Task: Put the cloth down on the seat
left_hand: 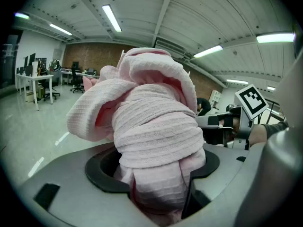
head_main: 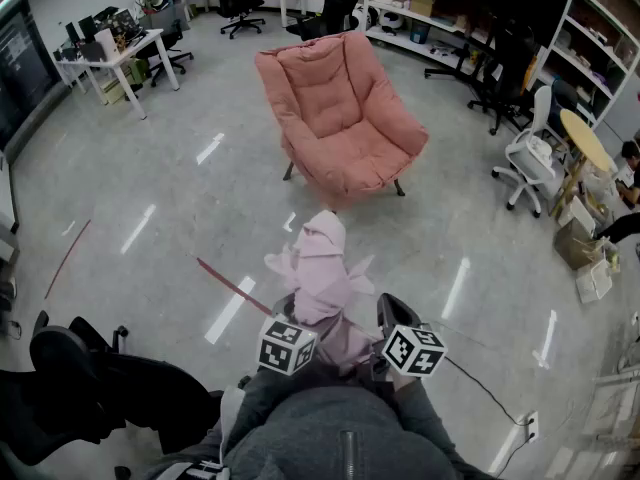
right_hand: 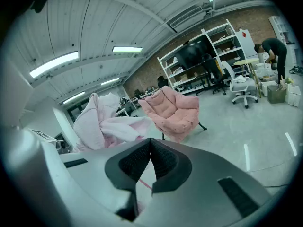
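Observation:
A bunched pale pink cloth (head_main: 322, 268) stands up from my left gripper (head_main: 303, 316), which is shut on its lower part. In the left gripper view the cloth (left_hand: 156, 122) fills the gap between the jaws of that gripper (left_hand: 158, 183) and bulges above them. My right gripper (head_main: 396, 318) is just right of the cloth, shut, with nothing between its pads (right_hand: 161, 157). The pink armchair (head_main: 340, 118) stands well ahead on the floor, its seat (head_main: 365, 160) bare. In the right gripper view the cloth (right_hand: 102, 122) is at the left and the armchair (right_hand: 173, 110) is beyond.
A black office chair (head_main: 90, 388) is close at my lower left. A red tape line (head_main: 232, 286) and a cable (head_main: 490, 393) lie on the floor. White office chair (head_main: 528, 163), round table (head_main: 585, 140), shelves (head_main: 470, 8) and a person at the right; desks (head_main: 120, 58) at the back left.

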Motion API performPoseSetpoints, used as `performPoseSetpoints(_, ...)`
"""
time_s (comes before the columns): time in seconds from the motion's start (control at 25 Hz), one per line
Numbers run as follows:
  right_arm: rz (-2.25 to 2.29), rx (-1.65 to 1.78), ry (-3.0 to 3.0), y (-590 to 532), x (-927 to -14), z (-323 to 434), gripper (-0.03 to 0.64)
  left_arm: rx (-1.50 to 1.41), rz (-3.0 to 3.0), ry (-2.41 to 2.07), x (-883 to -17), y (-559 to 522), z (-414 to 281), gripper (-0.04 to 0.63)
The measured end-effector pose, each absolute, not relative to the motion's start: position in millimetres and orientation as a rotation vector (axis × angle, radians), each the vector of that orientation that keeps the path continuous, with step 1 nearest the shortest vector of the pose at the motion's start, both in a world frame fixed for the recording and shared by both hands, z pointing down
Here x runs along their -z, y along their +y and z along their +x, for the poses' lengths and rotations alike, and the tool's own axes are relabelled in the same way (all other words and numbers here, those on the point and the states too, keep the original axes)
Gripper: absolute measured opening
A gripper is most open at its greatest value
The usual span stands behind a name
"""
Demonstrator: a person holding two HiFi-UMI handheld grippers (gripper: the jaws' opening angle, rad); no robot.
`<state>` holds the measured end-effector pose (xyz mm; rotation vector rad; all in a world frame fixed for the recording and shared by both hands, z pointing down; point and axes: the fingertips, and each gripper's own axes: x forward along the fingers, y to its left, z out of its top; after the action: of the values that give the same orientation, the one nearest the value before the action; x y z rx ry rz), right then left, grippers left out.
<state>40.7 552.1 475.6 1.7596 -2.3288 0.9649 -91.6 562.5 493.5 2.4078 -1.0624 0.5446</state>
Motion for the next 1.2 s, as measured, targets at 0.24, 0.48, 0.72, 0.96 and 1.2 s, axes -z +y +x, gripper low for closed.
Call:
performPoseSetpoints(0.24,1.76,-0.963,-2.306,555,-480,27,0.011,-0.557,2.399,-1.061,-497,564,-103,0.342)
performPoseSetpoints(0.48,1.751,-0.953,-2.346,536,-473,22,0.012,-0.538,2.356,-1.089,-502,549,-108,0.344)
performPoseSetpoints(0.72,1.755,-0.925,-2.392,475,-453,28,0.012,-0.532,2.34,-1.132,-493,498,-103,0.344)
performPoseSetpoints(0.96,1.748,-0.882,-2.418,414,-440,41,0.012,-0.513,2.339,-1.163,-483,440,-89,0.344)
performPoseSetpoints(1.2,1.733,-0.859,-2.429,361,-432,60,0.012,-0.51,2.352,-1.161,-476,388,-59,0.344)
